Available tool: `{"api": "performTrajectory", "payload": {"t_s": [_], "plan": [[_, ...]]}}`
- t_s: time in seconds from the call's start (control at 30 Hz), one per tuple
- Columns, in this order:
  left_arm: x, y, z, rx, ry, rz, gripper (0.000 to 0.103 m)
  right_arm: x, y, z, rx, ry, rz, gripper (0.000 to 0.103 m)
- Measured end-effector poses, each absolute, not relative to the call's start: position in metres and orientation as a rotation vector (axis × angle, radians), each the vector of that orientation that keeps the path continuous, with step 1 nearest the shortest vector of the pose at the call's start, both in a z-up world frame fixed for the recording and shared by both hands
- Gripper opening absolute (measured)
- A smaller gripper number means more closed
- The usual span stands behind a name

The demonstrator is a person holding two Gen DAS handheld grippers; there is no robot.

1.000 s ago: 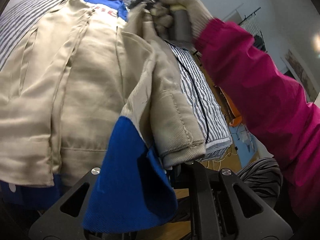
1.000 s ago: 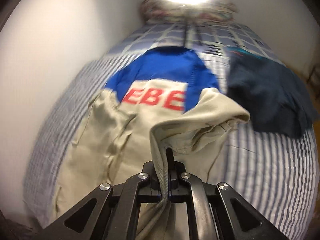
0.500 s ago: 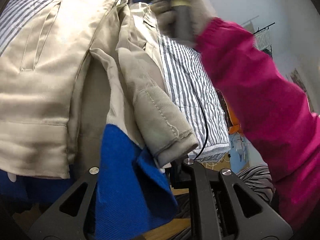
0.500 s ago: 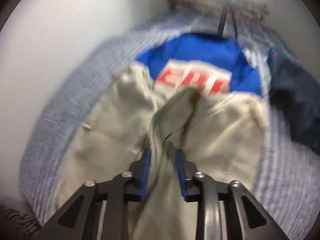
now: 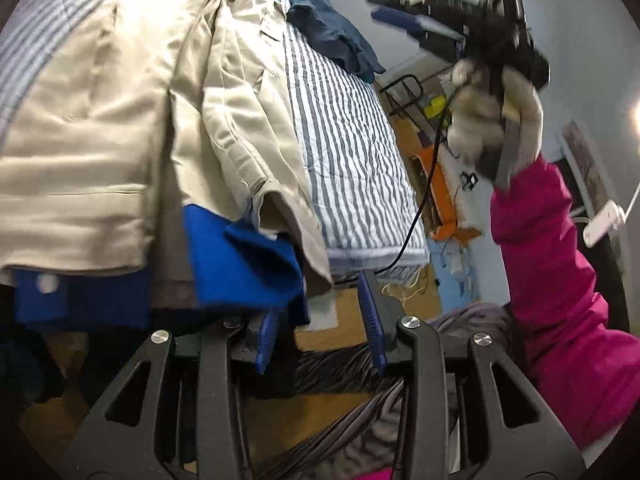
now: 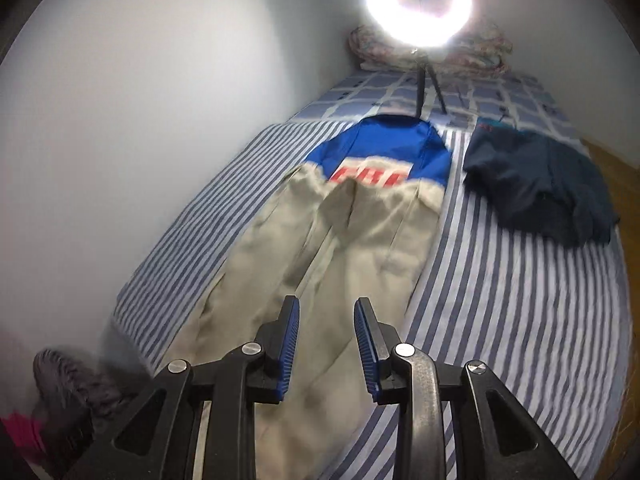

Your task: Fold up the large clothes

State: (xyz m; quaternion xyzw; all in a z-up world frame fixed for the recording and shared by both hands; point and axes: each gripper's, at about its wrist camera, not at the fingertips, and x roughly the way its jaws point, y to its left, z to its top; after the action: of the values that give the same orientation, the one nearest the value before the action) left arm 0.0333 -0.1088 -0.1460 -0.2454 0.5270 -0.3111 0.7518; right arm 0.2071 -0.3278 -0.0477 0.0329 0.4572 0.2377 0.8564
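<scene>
Jacket (image 6: 340, 240) lengthwise — collar toward ring light (image 6: 418, 2)

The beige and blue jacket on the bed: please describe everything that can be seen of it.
The jacket lies spread lengthwise on the striped bed sheet, back side up. Its body is beige woven cloth with long seams; the far upper part is blue, with a white band bearing blurred red letters. One sleeve is folded over the body, its cuff near the blue hem, which hangs over the bed's edge. A dark blue garment lies apart beside it. Neither hand-held gripper grips it.
</scene>
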Motion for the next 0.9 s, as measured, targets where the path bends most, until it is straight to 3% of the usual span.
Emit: {"api": "performTrajectory", "payload": {"t_s": [0.43, 0.67, 0.73, 0.8, 0.83, 0.9], "plan": [[0.04, -0.076, -0.132, -0.469, 1.071, -0.533, 0.037, 0.165, -0.322, -0.155, 0.168, 1.165, 0.514, 0.03], [0.08, -0.094, -0.165, -0.324, 1.103, -0.408, 0.04, 0.158, -0.304, -0.174, 0.05, 1.187, 0.527, 0.031], [0.087, -0.1, -0.177, -0.275, 1.116, -0.39, 0.04, 0.163, -0.314, -0.173, 0.053, 1.158, 0.466, 0.041], [0.091, -0.101, -0.191, -0.262, 1.133, -0.368, 0.023, 0.167, -0.326, -0.175, 0.085, 1.137, 0.413, 0.068], [0.091, -0.1, -0.195, -0.254, 1.13, -0.36, 0.01, 0.17, -0.334, -0.177, 0.112, 1.127, 0.388, 0.069], [0.09, -0.096, -0.195, -0.267, 1.119, -0.366, 0.008, 0.181, -0.347, -0.188, 0.173, 1.152, 0.365, 0.068]]}}
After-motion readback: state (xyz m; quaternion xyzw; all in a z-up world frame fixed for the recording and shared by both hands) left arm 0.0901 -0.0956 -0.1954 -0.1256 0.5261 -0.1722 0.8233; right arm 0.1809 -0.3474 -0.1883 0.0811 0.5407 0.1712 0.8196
